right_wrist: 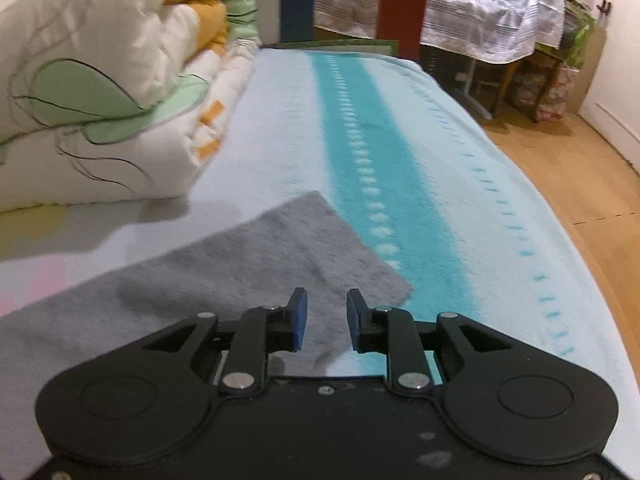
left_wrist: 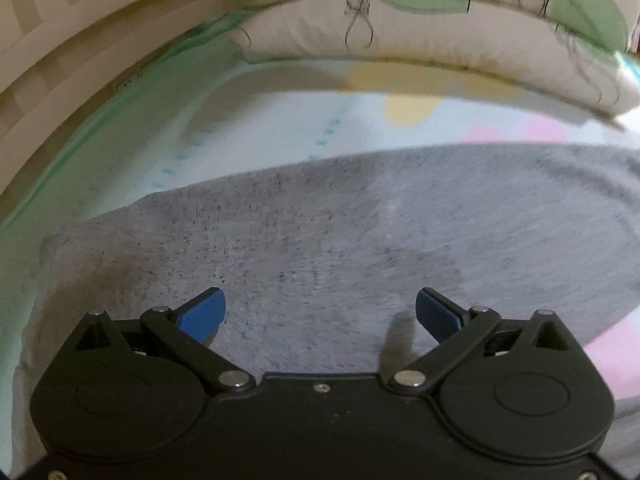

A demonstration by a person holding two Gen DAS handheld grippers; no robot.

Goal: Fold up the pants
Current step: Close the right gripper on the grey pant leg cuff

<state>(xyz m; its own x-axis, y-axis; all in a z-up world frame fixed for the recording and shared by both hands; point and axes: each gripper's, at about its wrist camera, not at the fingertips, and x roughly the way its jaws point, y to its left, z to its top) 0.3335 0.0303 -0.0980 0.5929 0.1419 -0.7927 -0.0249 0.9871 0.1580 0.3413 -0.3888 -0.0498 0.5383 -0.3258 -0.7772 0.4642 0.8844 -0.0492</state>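
The left gripper (left_wrist: 320, 310) has its jaws spread wide with nothing between them, poised over the grey pants (left_wrist: 320, 232), which lie flat on the bed (left_wrist: 280, 120). The right gripper (right_wrist: 326, 316) has its jaws only partly apart, also empty, just above a squared corner of the pants (right_wrist: 248, 256) where the grey cloth ends on the bed's turquoise stripe (right_wrist: 380, 152).

The pants look laid out in a flat layer, so the step in hand is probably taking hold for a fold. To do it well, each gripper should come down at an edge rather than mid-panel, so the pads pinch every layer at that edge. The right gripper is well placed for the corner; the left sits over open cloth and would do better shifted towards the pants' near left edge. Both should lift together and evenly, keeping the fabric taut between them and away from the folded duvet (right_wrist: 100, 92) just beyond.
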